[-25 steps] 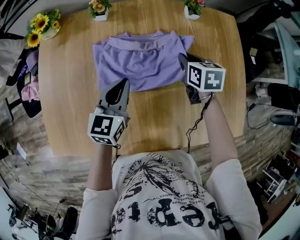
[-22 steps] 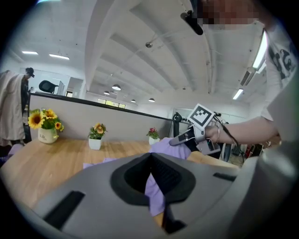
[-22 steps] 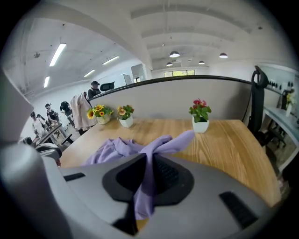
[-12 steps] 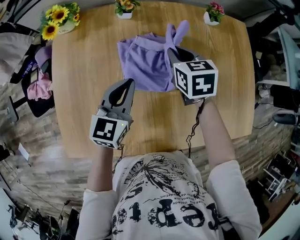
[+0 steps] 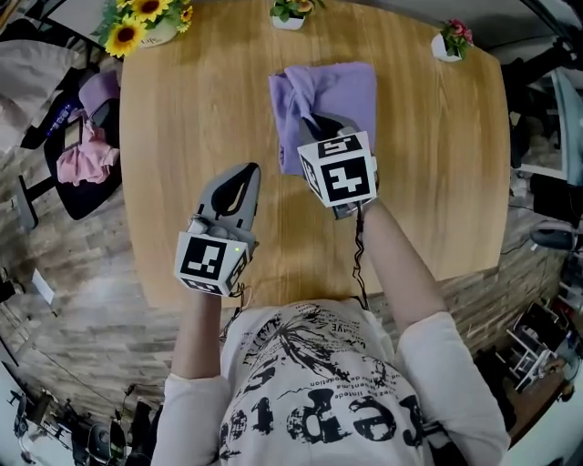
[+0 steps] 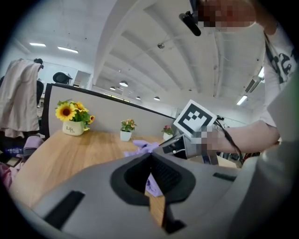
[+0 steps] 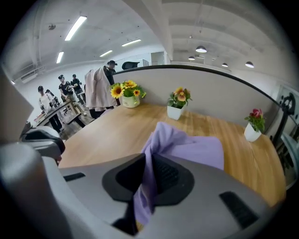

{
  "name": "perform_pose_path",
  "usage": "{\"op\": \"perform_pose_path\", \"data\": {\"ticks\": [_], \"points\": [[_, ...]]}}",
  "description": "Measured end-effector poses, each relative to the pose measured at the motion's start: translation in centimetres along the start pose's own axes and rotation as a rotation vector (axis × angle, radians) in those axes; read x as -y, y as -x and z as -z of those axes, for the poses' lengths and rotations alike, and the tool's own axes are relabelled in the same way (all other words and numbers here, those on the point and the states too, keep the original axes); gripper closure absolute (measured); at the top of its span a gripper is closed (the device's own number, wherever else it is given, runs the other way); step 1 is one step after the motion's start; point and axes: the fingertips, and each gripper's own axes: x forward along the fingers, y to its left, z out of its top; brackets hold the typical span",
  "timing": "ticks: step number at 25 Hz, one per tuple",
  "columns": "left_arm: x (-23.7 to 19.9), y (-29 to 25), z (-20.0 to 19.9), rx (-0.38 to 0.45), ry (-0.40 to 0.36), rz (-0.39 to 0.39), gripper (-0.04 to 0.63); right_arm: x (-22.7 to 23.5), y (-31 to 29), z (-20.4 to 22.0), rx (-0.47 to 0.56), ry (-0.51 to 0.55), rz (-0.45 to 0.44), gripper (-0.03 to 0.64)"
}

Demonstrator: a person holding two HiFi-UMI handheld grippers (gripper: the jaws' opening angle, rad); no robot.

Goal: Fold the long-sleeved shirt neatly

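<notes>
— Where on the table does the garment lie?

— The lilac long-sleeved shirt of soft cloth lies on the far half of the round-cornered pale wooden table, near the table's middle line and just short of its far edge. It is gathered into a compact, roughly square packet, flat on its right side and bunched along its left.

— And the right claw?

— The grey right gripper, with its black-and-white marker cube, is over the near left part of that packet, pointing steeply down at the table. In the right gripper view its jaws are clamped on a fold of the lilac cloth. The fold runs up between the dark pads and hangs out below them.

— Is the left one holding anything?

— No. The grey left gripper is above bare wood near the table's middle, apart from the shirt and left of it. Its jaws are pressed together with nothing in them. In the left gripper view the lilac seen past the tips is the shirt lying further off.

— What else stands on the table?

— Three small pots stand along its far edge. A white pot of yellow sunflowers is at the far left corner. A white pot of orange flowers is near the middle, just beyond the shirt. A white pot of pink flowers is at the far right. A black cable runs from the right gripper back across the table's near edge.
</notes>
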Motion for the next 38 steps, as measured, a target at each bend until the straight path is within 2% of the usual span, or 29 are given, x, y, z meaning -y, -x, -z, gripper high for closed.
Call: {"op": "perform_pose_path", "data": {"ticks": [5,7,10,13,17,24,29,30,34,38], "points": [[-1.8,0.8,0.7,-0.008,0.016,0.019,0.591,-2.1,-2.3,1.8,-0.063,0.040,0.064,0.567],[-2.4,1.2,1.0,-0.014,0.014,0.030,0.591,-2.7,-3.0,2.4,-0.076,0.029,0.087,0.542],[-3.2,1.6,1.3,-0.020,0.018,0.038,0.591,-4.5,-3.9,3.3,-0.089,0.016,0.077,0.370],[-3.8,2.0,1.4,-0.017,0.026,0.040,0.591,-5.3,-4.0,3.3,-0.057,0.017,0.088,0.350],[-3.6,2.2,1.1,-0.008,0.008,0.058,0.591,-4.7,-1.8,1.5,0.059,-0.100,0.082,0.330],[-1.0,2.4,-0.8,0.028,-0.039,0.069,0.591,0.4,4.6,-0.5,0.208,-0.151,0.163,0.364],[1.5,1.8,-2.7,0.060,-0.081,0.050,0.591,5.5,9.1,0.1,0.298,-0.214,0.232,0.563],[2.1,1.7,-3.2,0.069,-0.088,0.044,0.591,6.2,10.0,0.2,0.318,-0.217,0.228,0.614],[5.2,1.5,-5.6,0.110,-0.097,0.023,0.591,7.5,14.0,0.8,0.401,-0.147,0.130,0.617],[7.6,1.7,-8.6,0.163,-0.124,-0.013,0.591,9.1,17.6,0.1,0.485,-0.088,0.095,0.618]]}}
